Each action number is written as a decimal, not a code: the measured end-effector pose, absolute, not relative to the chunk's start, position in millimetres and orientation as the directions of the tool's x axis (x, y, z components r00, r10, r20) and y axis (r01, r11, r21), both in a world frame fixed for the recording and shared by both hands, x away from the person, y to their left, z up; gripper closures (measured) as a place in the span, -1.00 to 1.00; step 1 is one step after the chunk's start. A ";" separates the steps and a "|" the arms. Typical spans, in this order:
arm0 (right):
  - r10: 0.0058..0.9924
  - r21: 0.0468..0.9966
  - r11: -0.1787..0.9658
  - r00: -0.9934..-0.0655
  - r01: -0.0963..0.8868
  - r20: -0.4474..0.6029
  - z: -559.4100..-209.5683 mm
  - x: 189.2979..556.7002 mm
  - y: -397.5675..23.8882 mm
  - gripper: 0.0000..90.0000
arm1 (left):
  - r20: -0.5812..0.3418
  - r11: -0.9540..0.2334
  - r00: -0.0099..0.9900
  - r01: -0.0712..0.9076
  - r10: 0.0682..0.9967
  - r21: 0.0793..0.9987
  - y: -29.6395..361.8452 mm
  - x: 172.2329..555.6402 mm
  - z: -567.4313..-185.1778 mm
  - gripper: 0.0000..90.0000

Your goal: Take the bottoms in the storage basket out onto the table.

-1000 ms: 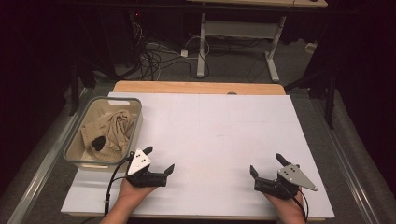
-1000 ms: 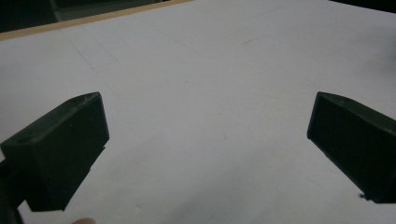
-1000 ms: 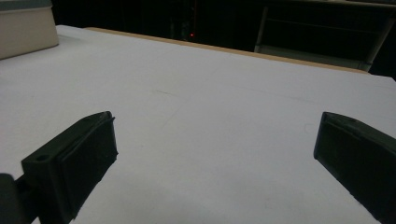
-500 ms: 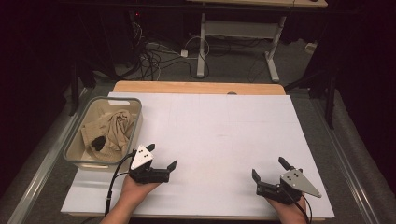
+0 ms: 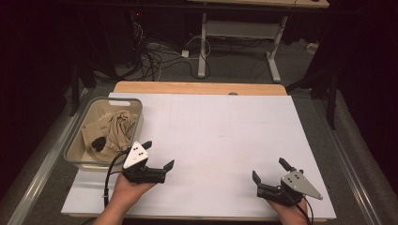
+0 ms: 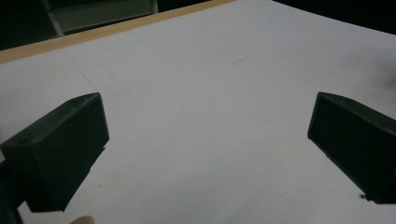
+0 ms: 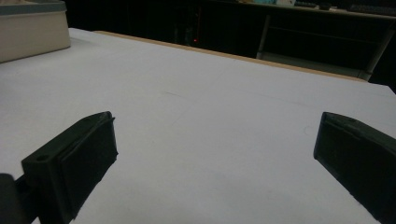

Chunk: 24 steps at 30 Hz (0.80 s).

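Bin's [image 5: 104, 131] beige cloth [image 5: 115, 129] inside, from above alone.

A flat white rectangular sheet [image 5: 211, 136] covers the tabletop, with faint pencil-like lines across it, and a light wooden strip of table edge [image 5: 197, 87] is exposed along its far side. Beyond the table, a tangle of dark cables [image 5: 155, 51] lies on the grey carpeted floor [image 5: 300, 70], just beside the upright legs of a white metal desk frame [image 5: 234, 30], one of which stands close to the cables. A grey metal rail [image 5: 42, 164] runs along the floor at the left of the table, and a matching rail [image 5: 352, 164] runs at the right.
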State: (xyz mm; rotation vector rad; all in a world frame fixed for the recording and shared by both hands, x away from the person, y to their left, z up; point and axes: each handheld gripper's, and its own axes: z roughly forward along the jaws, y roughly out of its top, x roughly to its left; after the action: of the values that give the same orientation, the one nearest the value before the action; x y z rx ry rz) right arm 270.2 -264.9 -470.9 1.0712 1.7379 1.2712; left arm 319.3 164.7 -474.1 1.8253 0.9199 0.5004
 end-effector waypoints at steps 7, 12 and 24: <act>0.916 0.963 0.171 -0.393 0.206 -0.078 -470.5 269.7 -266.0 -0.99 | -0.060 -0.232 0.655 0.350 0.753 0.907 168.0 316.9 -459.1 -1.00; 0.911 0.965 0.174 -0.404 0.195 -0.083 -468.8 268.2 -262.8 -0.99 | -0.038 -0.257 0.663 0.342 0.748 0.904 169.9 309.7 -442.6 -1.00; 0.901 0.966 0.186 -0.424 0.180 -0.094 -466.4 265.2 -257.6 -0.99 | -0.031 -0.254 0.650 0.340 0.759 0.905 194.7 306.3 -420.1 -1.00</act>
State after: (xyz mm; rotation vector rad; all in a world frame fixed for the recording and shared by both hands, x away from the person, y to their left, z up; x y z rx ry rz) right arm 265.2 -257.6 -466.4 1.0234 1.7527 1.2867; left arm 306.3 194.7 -420.1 1.8503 0.8743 0.5155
